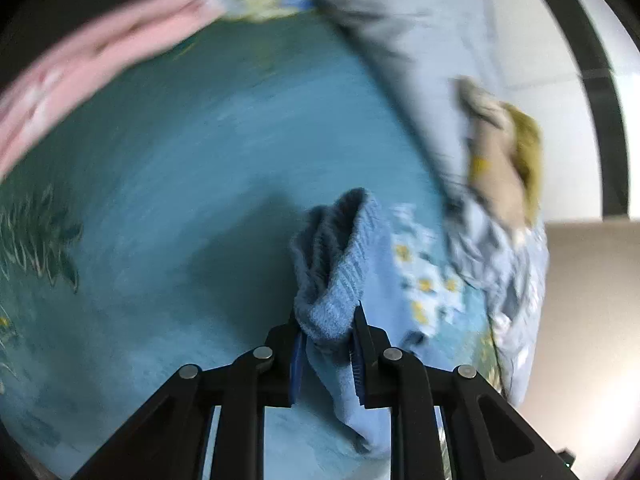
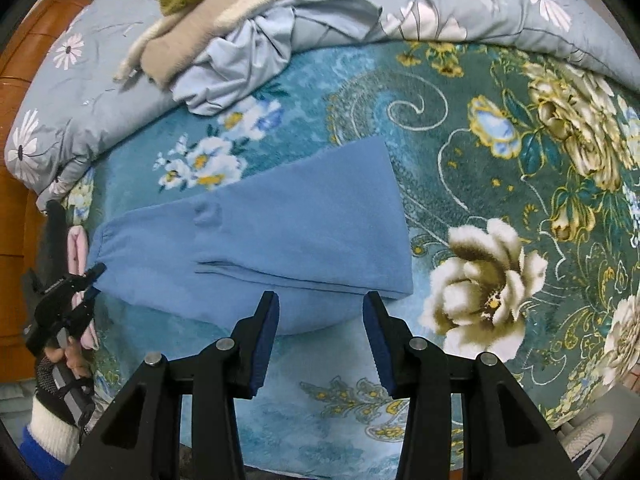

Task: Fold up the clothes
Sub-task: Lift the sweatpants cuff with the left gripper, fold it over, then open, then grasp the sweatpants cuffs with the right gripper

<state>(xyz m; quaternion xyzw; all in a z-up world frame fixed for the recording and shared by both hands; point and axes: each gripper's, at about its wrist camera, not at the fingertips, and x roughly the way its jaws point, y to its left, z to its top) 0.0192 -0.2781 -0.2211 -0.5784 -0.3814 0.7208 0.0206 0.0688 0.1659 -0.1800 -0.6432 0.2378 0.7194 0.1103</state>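
Right gripper (image 2: 320, 312) hovers with fingers apart, nothing between them, just short of the near folded edge of the blue garment (image 2: 256, 240); left gripper (image 1: 326, 344) has its fingers clamped on a bunched corner of that same blue garment (image 1: 336, 276), also visible at the garment's left end in the right wrist view (image 2: 90, 280); left wrist view is motion-blurred, so detail there is poor; garment lies flat on the floral bedspread (image 2: 500, 208), already folded into a rough trapezoid with a seam line across its near part; judgement: a fold or two done, more folding or a final tidy left; fabric looks like soft knit or fleece, light, limp, no stiffness, so it will sag and drag if lifted from one point only; not slippery against the plush bedspread, likely to cling a bit; best hold for the right side is probably the near right corner, pinching all layers together so the fold does not peel open; risk: grabbing only the top layer; farther back, a heap of unfolded clothes (image 2: 224, 28), beige, olive and pale blue, sits on the grey floral duvet (image 2: 480, 12); a pink item (image 1: 92, 64) lies at the far left of the left wrist view.
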